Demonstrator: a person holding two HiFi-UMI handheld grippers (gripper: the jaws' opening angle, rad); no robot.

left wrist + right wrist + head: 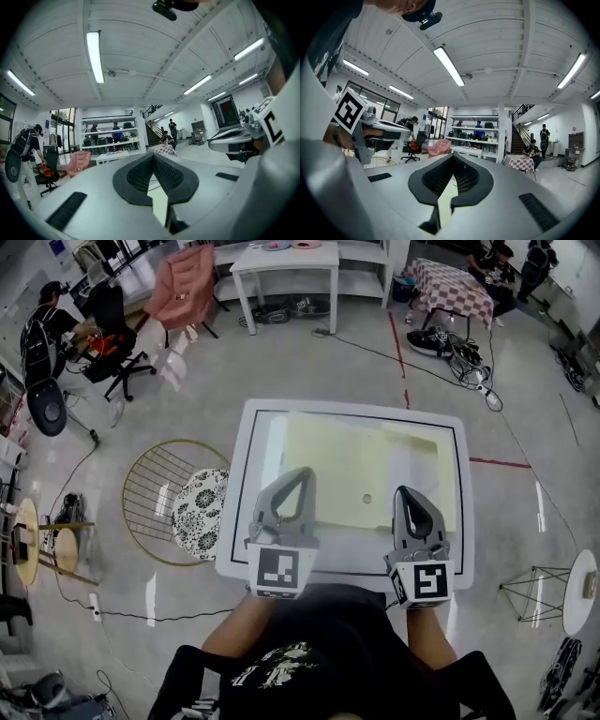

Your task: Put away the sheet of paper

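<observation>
A pale yellow sheet of paper (pixel 356 470) lies flat on the white table (pixel 253 521) with the black border line, and a small round thing (pixel 367 499) rests on it. My left gripper (pixel 298 476) is held above the table's near edge, its jaws shut with nothing between them. My right gripper (pixel 410 495) is beside it to the right, also shut and empty. Both point forward over the sheet without touching it. In the left gripper view the closed left gripper (pixel 152 157) faces the room, as does the right gripper (pixel 453 157) in its own view.
A round wire chair with a patterned cushion (pixel 199 512) stands at the table's left. Farther off are a white table (pixel 286 261), a pink chair (pixel 183 287), a checkered table (pixel 452 287), floor cables (pixel 469 367) and seated people (pixel 47 329). A small round stand (pixel 581 592) is at right.
</observation>
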